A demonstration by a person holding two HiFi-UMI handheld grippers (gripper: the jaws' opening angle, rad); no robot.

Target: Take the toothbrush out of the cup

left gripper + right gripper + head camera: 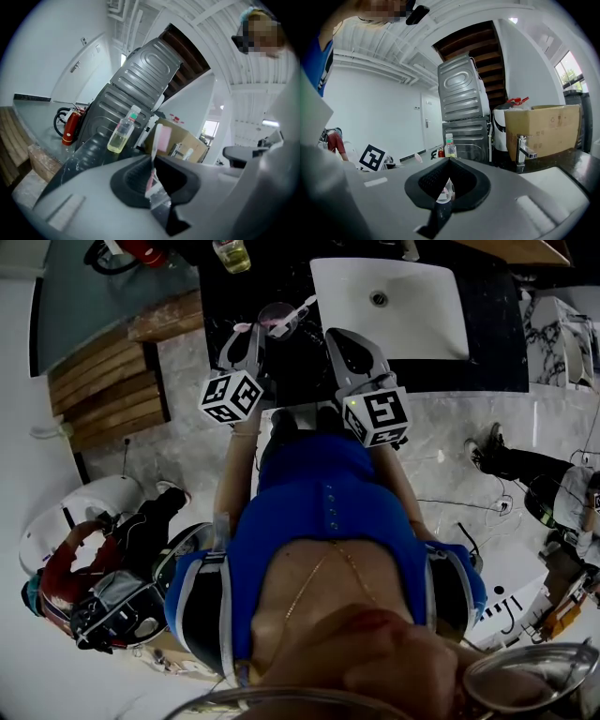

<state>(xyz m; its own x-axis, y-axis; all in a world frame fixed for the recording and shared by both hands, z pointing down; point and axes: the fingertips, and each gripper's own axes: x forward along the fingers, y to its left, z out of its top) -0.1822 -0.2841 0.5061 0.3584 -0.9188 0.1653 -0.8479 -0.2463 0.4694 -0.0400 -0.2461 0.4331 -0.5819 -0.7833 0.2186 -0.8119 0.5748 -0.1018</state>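
Both arms stretched forward, side by side over the dark counter [220,296]. My left claw [152,183] is pinched tight on the toothbrush [162,137], pink head poking up. Right claw [443,196] is closed on nothing, cup [278,319] just ahead.

From the head: looking steeply down on the black counter [487,343], fairly far off. From the gripper views: low by the counter, looking out along the jaws, left tilted. Sharing the yellow bottle [123,135] [449,146] and grey stacked machines [140,79] [461,98].
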